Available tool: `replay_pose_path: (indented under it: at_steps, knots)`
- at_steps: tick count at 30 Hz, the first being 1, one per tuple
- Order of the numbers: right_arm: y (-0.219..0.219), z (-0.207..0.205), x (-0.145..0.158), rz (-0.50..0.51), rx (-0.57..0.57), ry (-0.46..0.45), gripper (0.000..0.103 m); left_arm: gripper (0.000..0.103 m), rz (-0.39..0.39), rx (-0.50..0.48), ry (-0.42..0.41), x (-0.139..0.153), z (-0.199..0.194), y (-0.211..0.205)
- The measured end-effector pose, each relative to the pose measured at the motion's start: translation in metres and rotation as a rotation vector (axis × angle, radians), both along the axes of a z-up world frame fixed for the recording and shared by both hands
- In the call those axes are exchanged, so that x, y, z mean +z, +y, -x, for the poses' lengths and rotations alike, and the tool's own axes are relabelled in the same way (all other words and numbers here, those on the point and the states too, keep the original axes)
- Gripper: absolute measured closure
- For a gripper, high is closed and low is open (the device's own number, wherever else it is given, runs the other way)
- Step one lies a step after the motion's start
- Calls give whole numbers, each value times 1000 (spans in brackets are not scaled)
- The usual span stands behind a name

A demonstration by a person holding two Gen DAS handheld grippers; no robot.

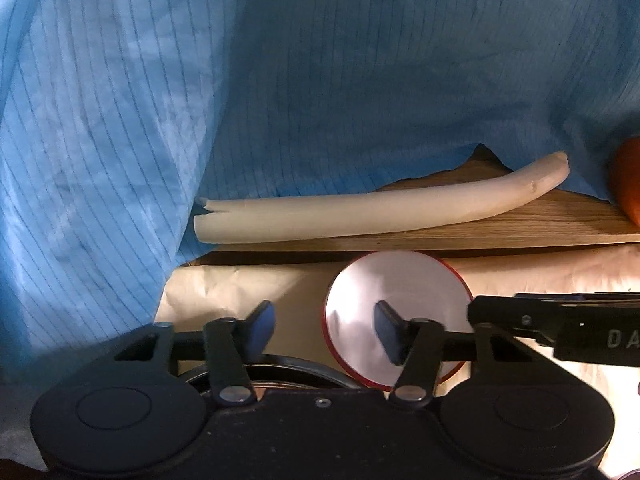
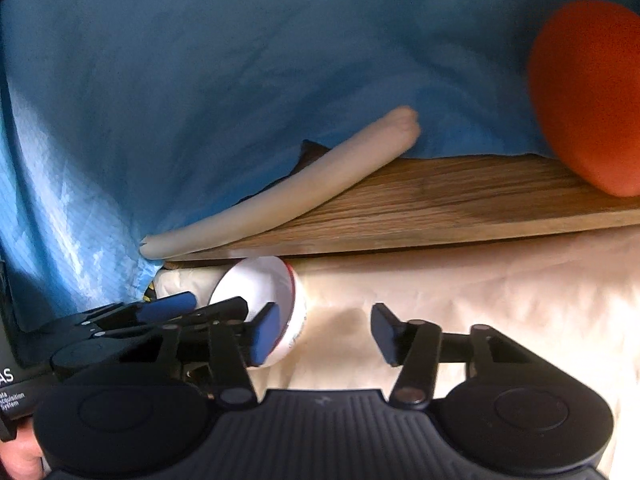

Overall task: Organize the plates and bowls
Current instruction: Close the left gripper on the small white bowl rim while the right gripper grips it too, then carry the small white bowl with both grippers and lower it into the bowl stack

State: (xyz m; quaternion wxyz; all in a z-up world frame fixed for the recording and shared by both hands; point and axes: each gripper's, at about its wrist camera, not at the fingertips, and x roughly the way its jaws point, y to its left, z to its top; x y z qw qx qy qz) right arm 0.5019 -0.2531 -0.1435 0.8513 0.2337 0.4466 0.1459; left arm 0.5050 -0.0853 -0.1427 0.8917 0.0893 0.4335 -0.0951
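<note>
Bowl [image 1: 394,316], white with red rim, sits on the cream cloth just below the wooden board edge. Left gripper [image 1: 324,330] straddles its near-left rim, jaws part-spread, not pinching. Right gripper [image 2: 324,330] hangs to the bowl's right, jaws spread, empty; left is nearer.

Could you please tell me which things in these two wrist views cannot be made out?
- Bowl: left wrist view, near rim hidden behind the left gripper.
- Whether the bowl is gripped: one finger overlaps it, contact unclear.
- Orange object: both views, cut off by the right edge, identity unclear.
- Dark round rim: left wrist view, mostly hidden by the gripper body.
</note>
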Motion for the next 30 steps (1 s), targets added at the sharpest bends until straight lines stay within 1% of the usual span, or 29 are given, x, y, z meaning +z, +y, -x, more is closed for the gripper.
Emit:
replay_pose_path:
  at_steps: [1, 3, 4, 5, 7, 8, 12, 13, 15, 18, 20, 24, 30]
  knots:
    - [3, -1, 0, 2, 8, 0, 54, 61, 5, -1, 7, -1, -2, 1]
    - [6, -2, 1, 8, 16, 3, 60, 77, 22, 0, 25, -4, -6, 0]
    - [9, -3, 0, 14, 15, 7, 63, 80, 33, 2, 30, -3, -7, 2]
    - [10, -3, 0, 18, 12, 7, 65, 86, 41, 3, 34, -6, -6, 3]
    - [12, -3, -1, 21, 7, 10, 67, 87, 48, 3, 37, -8, -6, 3]
    - [12, -3, -1, 16, 8, 11, 70, 87, 50, 5, 36, -9, -7, 3]
    - [12, -1, -1, 3, 9, 19, 75, 88, 71, 28, 40, -9, -4, 4]
    - [11, -1, -2, -9, 4, 24, 78, 88, 75, 32, 40, -8, -3, 4]
    - [9, 0, -4, -38, -7, 37, 82, 93, 76, 40, 37, -5, -2, 3]
    - [8, -1, -6, -61, -19, 46, 87, 94, 84, 36, 36, -4, -7, 14]
    - [8, -2, -7, -83, -24, 56, 92, 94, 87, 38, 42, -2, -9, 18]
    - [9, -1, -5, -77, -41, 68, 93, 95, 103, 54, 53, 0, -11, 22]
    - [-4, 17, 6, -54, -52, 59, 93, 96, 126, 34, 55, 6, 4, 17]
